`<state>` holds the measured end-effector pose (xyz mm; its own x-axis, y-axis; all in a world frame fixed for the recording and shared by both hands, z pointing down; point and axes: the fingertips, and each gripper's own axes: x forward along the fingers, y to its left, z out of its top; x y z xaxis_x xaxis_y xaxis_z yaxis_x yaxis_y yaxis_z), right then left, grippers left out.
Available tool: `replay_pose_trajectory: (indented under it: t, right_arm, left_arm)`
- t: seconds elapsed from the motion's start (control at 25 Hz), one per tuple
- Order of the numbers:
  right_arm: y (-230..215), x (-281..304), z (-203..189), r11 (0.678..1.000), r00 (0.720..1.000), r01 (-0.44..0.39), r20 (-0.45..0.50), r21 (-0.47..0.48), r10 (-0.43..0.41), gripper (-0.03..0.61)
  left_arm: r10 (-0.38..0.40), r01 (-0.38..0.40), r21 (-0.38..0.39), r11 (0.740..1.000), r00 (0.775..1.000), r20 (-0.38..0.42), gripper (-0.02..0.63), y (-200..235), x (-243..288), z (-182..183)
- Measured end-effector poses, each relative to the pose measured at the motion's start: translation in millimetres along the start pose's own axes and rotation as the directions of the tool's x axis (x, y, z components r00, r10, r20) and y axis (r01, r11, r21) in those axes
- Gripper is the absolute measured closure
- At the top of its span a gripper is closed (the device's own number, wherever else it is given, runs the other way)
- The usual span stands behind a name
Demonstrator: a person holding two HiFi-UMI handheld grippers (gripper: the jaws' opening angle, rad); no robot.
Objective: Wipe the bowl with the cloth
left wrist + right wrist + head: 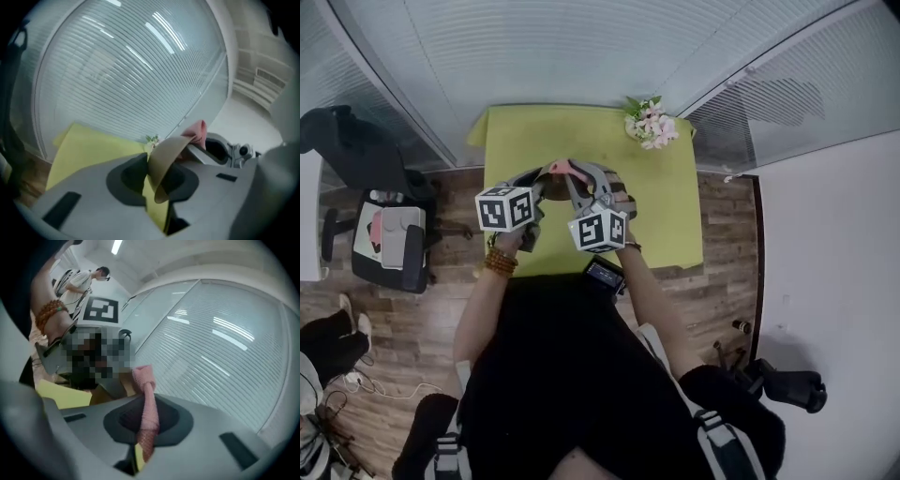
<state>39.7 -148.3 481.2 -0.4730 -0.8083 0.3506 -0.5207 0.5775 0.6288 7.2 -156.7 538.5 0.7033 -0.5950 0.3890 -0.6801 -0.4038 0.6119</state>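
While in tool [146, 422], cloth [144, 380] beside bowl [165, 157].

A yellow-green table [581, 141] stands on a wood floor [727, 234]. 1 bunch of pink and white flowers [651, 125] sits at the table's far right corner. 2 glass walls with blinds [562, 47] meet just behind the table. Left of the table stands 1 black office chair [403, 258] with a pale object [384, 230] on its seat. Cables [366, 382] lie on the floor, well left of the table's near side.
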Motion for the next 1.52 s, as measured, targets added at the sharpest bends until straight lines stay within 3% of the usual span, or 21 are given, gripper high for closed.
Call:
replay_pose_trajectory:
  t: [0.16,0.24,0.32,0.4,0.44,0.48,0.56,0.64,0.68,0.76,0.84,0.92,1.0,1.08,1.2,1.28,1.36,1.44,1.52]
  right_arm:
    - [-4,-2,-1,0.964,0.998,0.043,0.034,0.263,-0.054,0.554]
    - [-1,-1,-1,0.921,0.997,0.031,0.049,0.389,-0.054,0.551]
    - [6,2,-7,0.853,0.998,-0.021,0.062,0.522,-0.013,0.54]
    - [15,7,-22,0.785,0.998,-0.065,0.041,0.616,0.051,0.532]
    - [17,8,-33,0.777,0.997,-0.066,0.013,0.626,0.075,0.532]
    - [16,8,-43,0.794,0.996,-0.057,-0.023,0.605,0.089,0.542]
    - [10,6,-54,0.874,0.992,-0.043,-0.083,0.484,0.094,0.554]
    - [5,2,-52,0.964,0.988,-0.055,-0.123,0.262,0.09,0.555]
    - [5,0,-49,0.99,0.986,-0.07,-0.143,0.123,0.087,0.555]
    - [9,-4,-41,0.988,0.984,-0.107,-0.155,-0.109,0.09,0.554]
    - [16,-5,-28,0.964,0.985,-0.135,-0.133,-0.228,0.106,0.555]
    - [20,-5,-17,0.956,0.989,-0.127,-0.102,-0.263,0.103,0.554]
    - [16,-3,-10,0.976,0.995,-0.079,-0.071,-0.201,0.066,0.554]
    - [9,-2,-9,0.994,0.998,-0.025,-0.061,-0.104,0.019,0.554]
    - [6,2,-7,0.995,0.999,0.01,-0.036,0.103,-0.007,0.545]
    - [5,3,-2,0.951,1.0,-0.011,0.016,0.308,0.006,0.528]
    - [2,3,4,0.901,0.999,-0.03,0.053,0.433,0.007,0.512]
    - [0,5,1,0.917,1.0,-0.018,0.022,0.398,0.01,0.512]
    - [3,7,-15,0.973,0.998,-0.013,-0.055,0.231,0.026,0.537]
  left_arm:
    - [-0.066,0.101,-0.241,0.965,0.987,0.147,0.55,6,-10,11]
    - [-0.071,0.139,-0.324,0.936,0.974,0.213,0.544,13,-16,13]
    - [-0.053,0.162,-0.41,0.898,0.963,0.265,0.537,23,-18,12]
    - [-0.022,0.126,-0.436,0.891,0.972,0.234,0.528,31,-13,0]
    - [-0.028,0.102,-0.41,0.907,0.983,0.183,0.526,30,-7,-8]
    - [-0.054,0.093,-0.363,0.927,0.992,0.117,0.511,24,0,-17]
    - [-0.111,0.106,-0.251,0.962,0.994,-0.008,0.506,7,9,-29]
    - [-0.087,0.078,-0.107,0.991,0.993,-0.082,0.506,-1,11,-31]
    - [-0.056,0.054,-0.023,0.998,0.992,-0.109,0.509,-3,12,-31]
    - [0.003,0.017,0.127,0.992,0.988,-0.156,0.519,-5,13,-35]
    - [0.043,-0.006,0.196,0.981,0.981,-0.187,0.568,-3,14,-41]
    - [0.045,-0.018,0.153,0.988,0.984,-0.175,0.582,2,14,-40]
    - [0.002,0.0,0.022,1.0,0.994,-0.107,0.592,5,11,-30]
    - [-0.03,0.026,-0.117,0.993,0.999,-0.027,0.591,3,9,-21]
    - [-0.031,0.059,-0.317,0.946,0.995,0.09,0.567,11,0,-13]
    - [-0.033,0.101,-0.414,0.905,0.985,0.169,0.552,16,-9,-7]
    - [-0.042,0.146,-0.482,0.864,0.974,0.221,0.548,17,-13,-5]
    - [-0.064,0.174,-0.522,0.835,0.973,0.221,0.541,15,-8,-11]
    - [-0.115,0.186,-0.51,0.839,0.979,0.168,0.525,14,-1,-21]
